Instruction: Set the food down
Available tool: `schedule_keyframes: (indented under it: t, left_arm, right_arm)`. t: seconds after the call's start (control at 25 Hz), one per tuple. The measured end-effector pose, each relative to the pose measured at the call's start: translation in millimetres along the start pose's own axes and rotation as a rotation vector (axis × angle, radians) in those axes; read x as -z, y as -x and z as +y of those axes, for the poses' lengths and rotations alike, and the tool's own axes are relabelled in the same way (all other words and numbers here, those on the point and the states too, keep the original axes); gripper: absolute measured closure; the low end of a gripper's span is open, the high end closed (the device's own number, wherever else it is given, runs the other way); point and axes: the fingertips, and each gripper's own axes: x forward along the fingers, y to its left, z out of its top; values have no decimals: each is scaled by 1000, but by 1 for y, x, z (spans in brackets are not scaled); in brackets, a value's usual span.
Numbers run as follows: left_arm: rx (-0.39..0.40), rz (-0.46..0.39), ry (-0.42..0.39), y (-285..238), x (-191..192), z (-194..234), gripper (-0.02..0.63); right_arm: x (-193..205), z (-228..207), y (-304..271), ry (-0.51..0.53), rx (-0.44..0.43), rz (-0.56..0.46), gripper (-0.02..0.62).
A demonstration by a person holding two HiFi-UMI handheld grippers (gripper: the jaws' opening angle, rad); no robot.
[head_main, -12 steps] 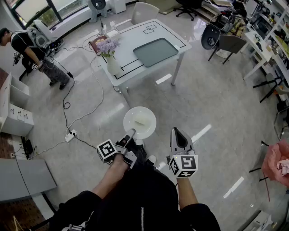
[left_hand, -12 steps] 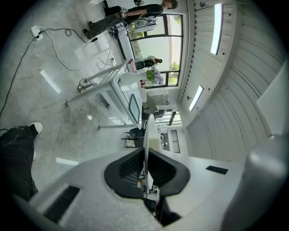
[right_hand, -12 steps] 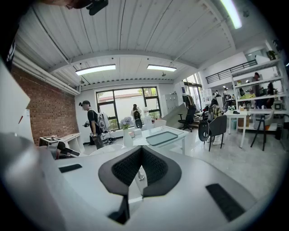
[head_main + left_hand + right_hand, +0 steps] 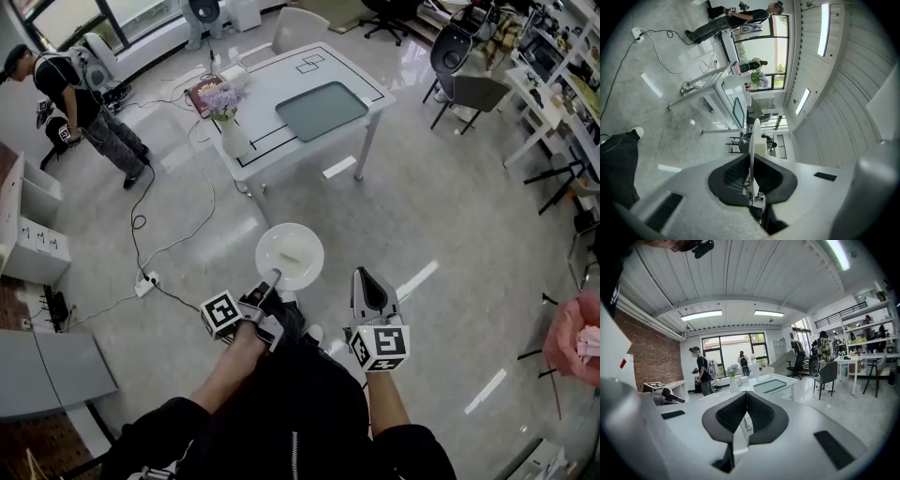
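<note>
A white plate (image 4: pixel 268 242) with a pale piece of food (image 4: pixel 292 253) on it hangs level over the floor in front of me. My left gripper (image 4: pixel 273 278) is shut on the plate's near rim. In the left gripper view the plate (image 4: pixel 753 136) shows edge-on, pinched between the black pads. My right gripper (image 4: pixel 367 279) hovers to the right of the plate and apart from it; its jaws (image 4: pixel 746 397) are pressed together with nothing between them. The white table (image 4: pixel 272 94) stands a few steps ahead.
On the table lie a grey mat (image 4: pixel 324 108) and a vase of purple flowers (image 4: pixel 228 117). A person (image 4: pixel 80 98) stands at the far left. Cables and a power strip (image 4: pixel 145 281) lie on the floor at the left. Chairs (image 4: pixel 478 94) stand at the right.
The person at the far left has stepped a little to the right. The plate and both grippers have kept their places.
</note>
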Motion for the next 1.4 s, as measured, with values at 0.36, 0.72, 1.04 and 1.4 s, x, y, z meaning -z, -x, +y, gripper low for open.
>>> schedule_keyframes:
  t: [0.36, 0.72, 1.04, 1.4]
  left_arm:
    - [2, 17, 8, -19, -6, 3, 584]
    - [-5, 53, 14, -71, -26, -2, 584]
    - [-10, 81, 15, -134, -57, -4, 584]
    - [-23, 126, 12, -188, -95, -7, 584]
  right_arm:
    - [3, -7, -15, -2, 3, 11, 584]
    - [-11, -38, -54, -5, 43, 32, 584]
    - [-28, -71, -108, -1, 65, 46, 584]
    - [-46, -90, -167, -5, 90, 62, 584]
